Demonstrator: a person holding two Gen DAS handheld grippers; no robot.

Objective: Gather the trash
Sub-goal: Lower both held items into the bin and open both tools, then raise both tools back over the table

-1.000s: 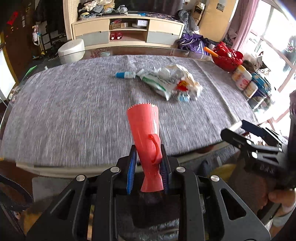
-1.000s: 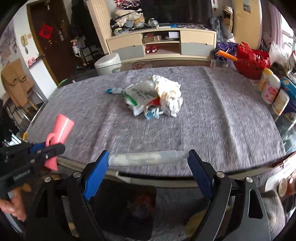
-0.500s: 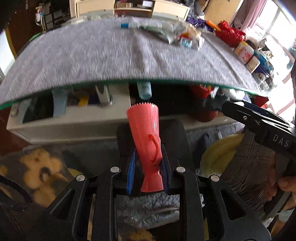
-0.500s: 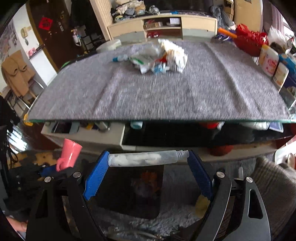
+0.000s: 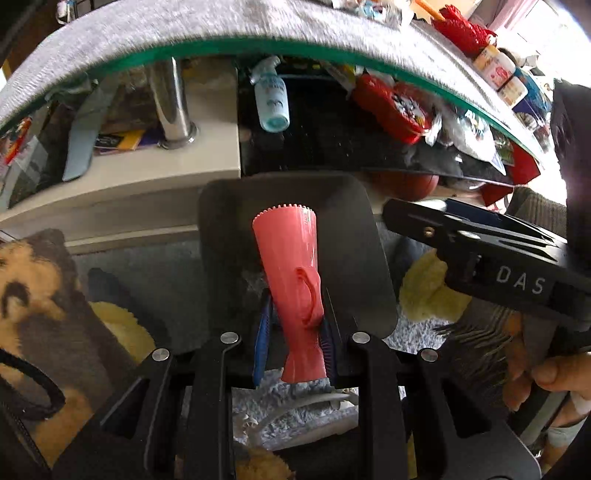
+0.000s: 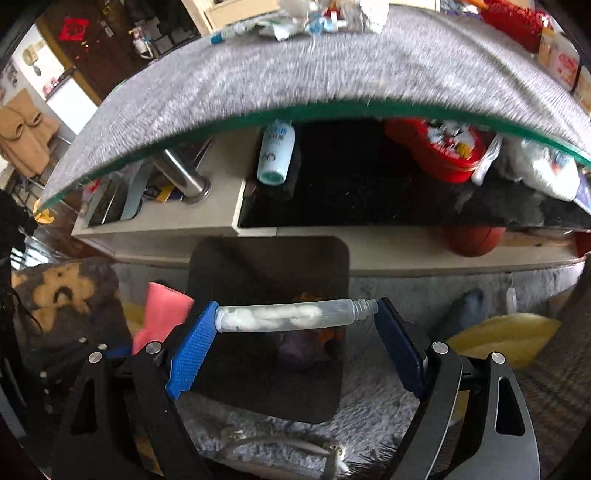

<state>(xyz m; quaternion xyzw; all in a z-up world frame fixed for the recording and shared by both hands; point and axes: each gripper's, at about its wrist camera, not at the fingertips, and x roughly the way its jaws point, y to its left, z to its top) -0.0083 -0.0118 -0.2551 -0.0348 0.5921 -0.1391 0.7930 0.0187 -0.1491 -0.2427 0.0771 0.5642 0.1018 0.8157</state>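
The grey-covered table (image 6: 295, 74) arches above both claws, and a dark bin (image 6: 269, 273) sits on the floor right under them. The left claw (image 5: 295, 332) is clamped on a pink funnel-shaped piece (image 5: 291, 266) over the bin; the right claw (image 6: 291, 343) pinches a clear tube (image 6: 291, 316) end to end across its fingers, above the bin's mouth

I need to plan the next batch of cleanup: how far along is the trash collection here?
Midway. Done: the bin on the floor already holds some scraps. In hand: the left tongs grip a pink plastic piece and the right tongs clamp a clear tube, both over the bin, unreleased. Left: a pile of wrappers on the grey tabletop.
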